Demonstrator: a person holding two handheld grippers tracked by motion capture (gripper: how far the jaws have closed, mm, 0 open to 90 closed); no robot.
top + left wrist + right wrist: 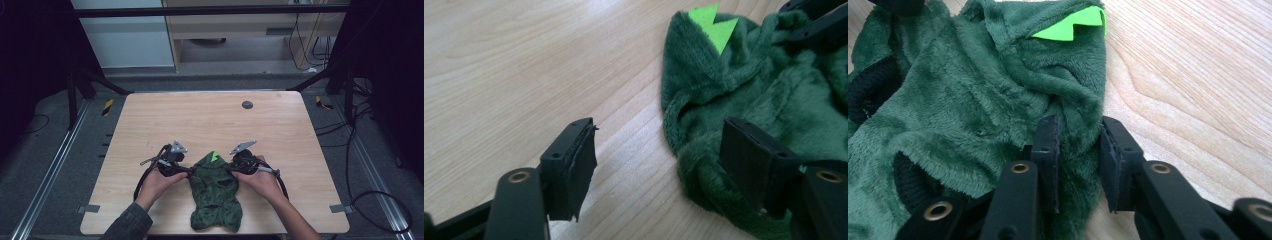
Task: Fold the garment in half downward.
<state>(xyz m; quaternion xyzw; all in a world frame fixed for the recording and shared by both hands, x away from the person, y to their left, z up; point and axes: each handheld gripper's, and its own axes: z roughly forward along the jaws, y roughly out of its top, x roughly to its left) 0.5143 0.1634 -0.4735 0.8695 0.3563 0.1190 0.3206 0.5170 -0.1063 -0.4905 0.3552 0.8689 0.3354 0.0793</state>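
Wooden table (210, 115), grey floor (55, 150)

High view overhead; gripper views close, sharing green garment (764, 100).

text: none legible | labels: none | numbers: none

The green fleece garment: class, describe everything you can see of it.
The green fleece garment is small, plush and dark green, with a hood bearing bright green felt spikes and black ribbed cuffs. It lies rumpled on the wooden table, near its front edge. The right gripper pinches a fold of its edge; the left gripper straddles the opposite edge, jaws apart.
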